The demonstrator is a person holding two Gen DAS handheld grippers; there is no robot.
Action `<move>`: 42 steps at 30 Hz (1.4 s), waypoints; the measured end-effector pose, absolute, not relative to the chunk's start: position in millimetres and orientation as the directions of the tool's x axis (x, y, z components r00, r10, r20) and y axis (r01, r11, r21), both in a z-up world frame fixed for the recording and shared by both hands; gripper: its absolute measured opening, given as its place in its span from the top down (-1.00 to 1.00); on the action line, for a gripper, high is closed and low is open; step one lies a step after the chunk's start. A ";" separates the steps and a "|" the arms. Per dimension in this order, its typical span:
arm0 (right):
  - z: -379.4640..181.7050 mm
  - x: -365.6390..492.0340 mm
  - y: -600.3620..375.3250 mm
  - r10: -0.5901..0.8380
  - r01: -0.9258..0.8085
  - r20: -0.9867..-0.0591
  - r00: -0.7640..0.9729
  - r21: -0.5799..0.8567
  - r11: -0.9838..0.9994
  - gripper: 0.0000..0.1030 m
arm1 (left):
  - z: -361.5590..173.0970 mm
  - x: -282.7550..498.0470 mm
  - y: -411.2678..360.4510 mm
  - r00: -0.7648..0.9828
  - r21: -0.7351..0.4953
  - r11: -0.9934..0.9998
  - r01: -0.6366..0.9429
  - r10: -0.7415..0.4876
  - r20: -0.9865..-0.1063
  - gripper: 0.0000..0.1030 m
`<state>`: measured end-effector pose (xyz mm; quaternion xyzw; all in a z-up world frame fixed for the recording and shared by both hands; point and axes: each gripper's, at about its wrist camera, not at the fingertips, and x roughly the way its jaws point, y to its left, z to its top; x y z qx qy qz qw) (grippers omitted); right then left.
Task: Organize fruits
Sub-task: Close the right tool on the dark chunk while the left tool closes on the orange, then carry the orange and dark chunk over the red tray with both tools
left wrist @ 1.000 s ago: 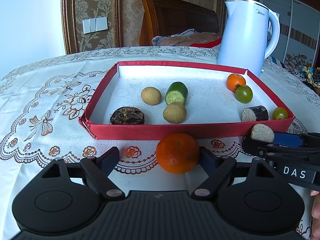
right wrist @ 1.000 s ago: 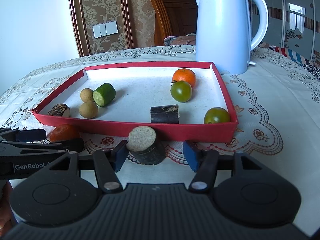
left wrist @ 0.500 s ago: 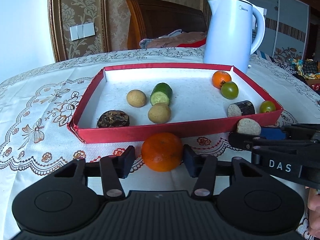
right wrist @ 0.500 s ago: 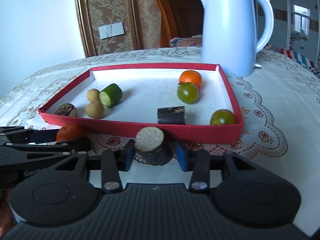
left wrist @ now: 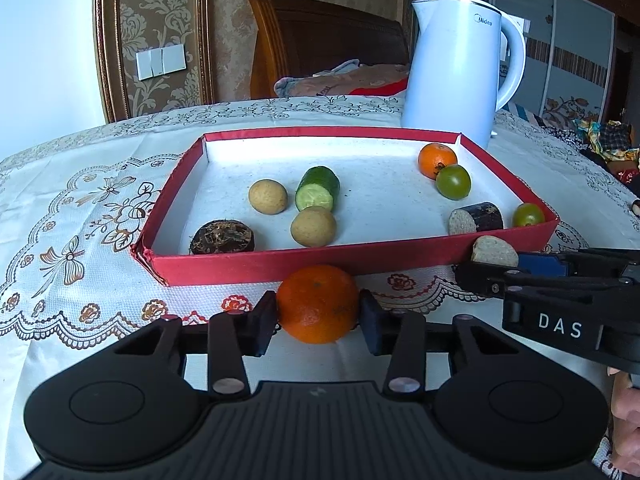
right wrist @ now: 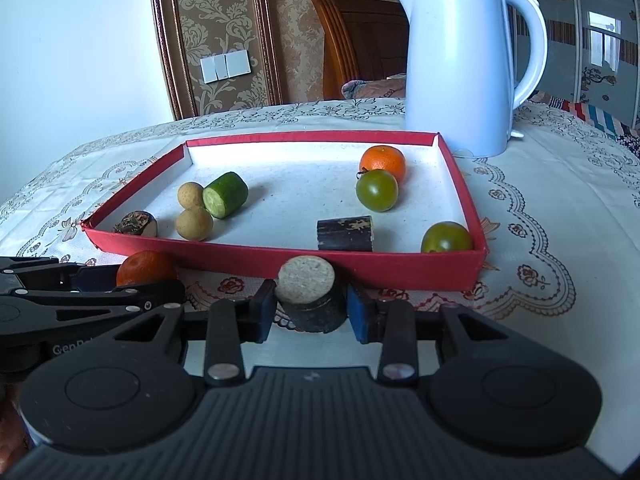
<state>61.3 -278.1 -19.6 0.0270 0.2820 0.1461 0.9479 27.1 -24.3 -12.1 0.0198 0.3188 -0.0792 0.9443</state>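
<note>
Reading "Midea" on the white kettle point(right wrist: 460, 68) ahead, "DAS" shows on the right tool point(right wrist: 311, 306), clamped on a dark sugarcane piece point(right wrist: 310, 294). The left tool point(left wrist: 318, 316), its label cut to "GenRo", is clamped on an orange point(left wrist: 318, 304), just before the red tray point(left wrist: 360, 258).

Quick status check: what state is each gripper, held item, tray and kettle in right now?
Left gripper: shut on orange.
Right gripper: shut on cane piece.
Orange: gripped, outside tray.
Cane piece: gripped, outside tray.
Tray: open, holds fruit.
Kettle: upright, lid closed.
</note>
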 end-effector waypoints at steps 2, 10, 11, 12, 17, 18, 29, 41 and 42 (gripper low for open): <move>-19.2 60.0 -278.7 0.292 -0.260 -0.521 0.802 0.136 0.956 0.34 | -11.7 27.0 -23.3 0.784 -0.018 0.987 0.158 -0.137 -0.606 0.18; -18.9 56.3 -282.6 0.307 -0.264 -0.512 0.802 0.157 0.952 0.36 | -10.0 24.8 -21.7 0.785 -0.027 0.987 0.161 -0.144 -0.602 0.18; -18.6 55.7 -282.9 0.309 -0.265 -0.508 0.804 0.158 0.951 0.36 | -9.4 24.2 -21.1 0.786 -0.030 0.986 0.162 -0.147 -0.600 0.18; -18.1 54.9 -283.1 0.308 -0.264 -0.503 0.808 0.158 0.951 0.36 | -8.8 23.5 -20.6 0.789 -0.032 0.986 0.161 -0.149 -0.597 0.18; -16.2 51.5 -283.5 0.312 -0.271 -0.483 0.818 0.154 0.950 0.36 | -6.5 21.5 -17.6 0.793 -0.050 0.986 0.162 -0.160 -0.588 0.18; -15.9 50.9 -283.8 0.313 -0.272 -0.479 0.820 0.155 0.950 0.36 | -5.9 20.9 -17.0 0.793 -0.054 0.985 0.163 -0.163 -0.587 0.18; -7.7 36.5 -285.3 0.311 -0.281 -0.393 0.866 0.132 0.950 0.36 | 8.5 11.7 -0.1 0.856 -0.126 0.987 0.097 -0.147 -0.496 0.18; 4.2 50.8 -277.7 0.281 -0.273 -0.371 0.885 0.073 0.959 0.36 | 13.9 42.3 -8.2 0.855 -0.098 0.994 0.043 -0.088 -0.511 0.18; 5.6 55.1 -277.2 0.286 -0.276 -0.378 0.881 0.080 0.958 0.36 | 13.9 45.6 -8.0 0.852 -0.104 0.994 0.042 -0.090 -0.515 0.18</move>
